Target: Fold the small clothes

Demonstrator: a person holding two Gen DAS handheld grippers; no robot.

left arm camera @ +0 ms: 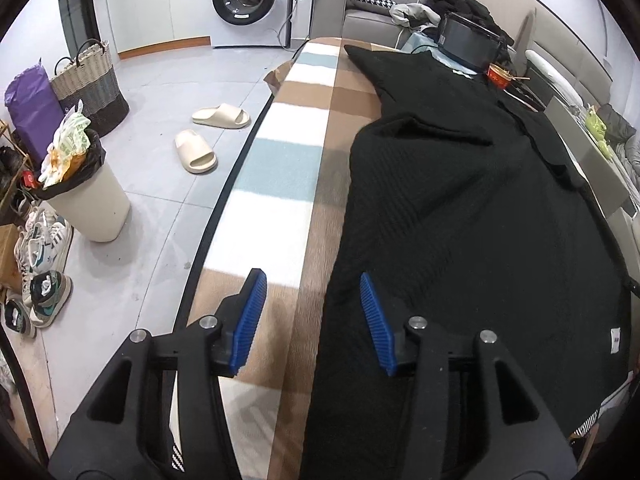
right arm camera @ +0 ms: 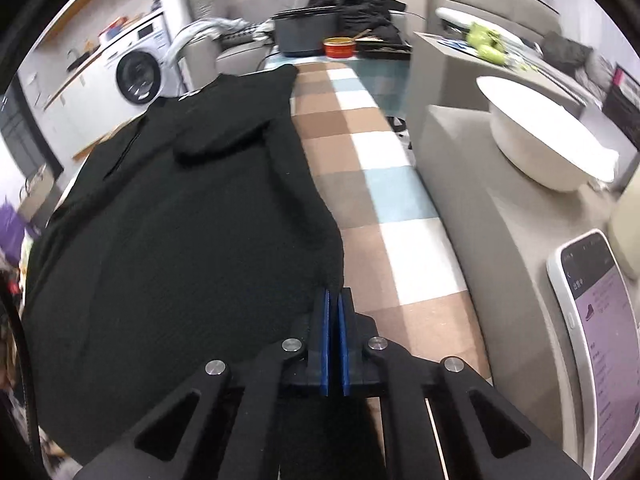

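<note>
A black knit top [left arm camera: 460, 208] lies spread on a checked brown, white and blue cloth [left arm camera: 276, 184] that covers the table. My left gripper [left arm camera: 312, 284] is open, its blue pads straddling the garment's left edge near the hem. In the right wrist view the same black top [right arm camera: 180, 216] lies flat with a sleeve folded across it. My right gripper [right arm camera: 335, 296] is shut on the garment's near right hem corner, just above the checked cloth [right arm camera: 376, 184].
Left of the table the floor holds slippers [left arm camera: 200, 152], a full bin [left arm camera: 84, 196], baskets and shoes. A black box [left arm camera: 468, 40] and red bowl [left arm camera: 500, 76] stand at the far end. On the right are a white bowl [right arm camera: 548, 140] and a phone [right arm camera: 596, 352].
</note>
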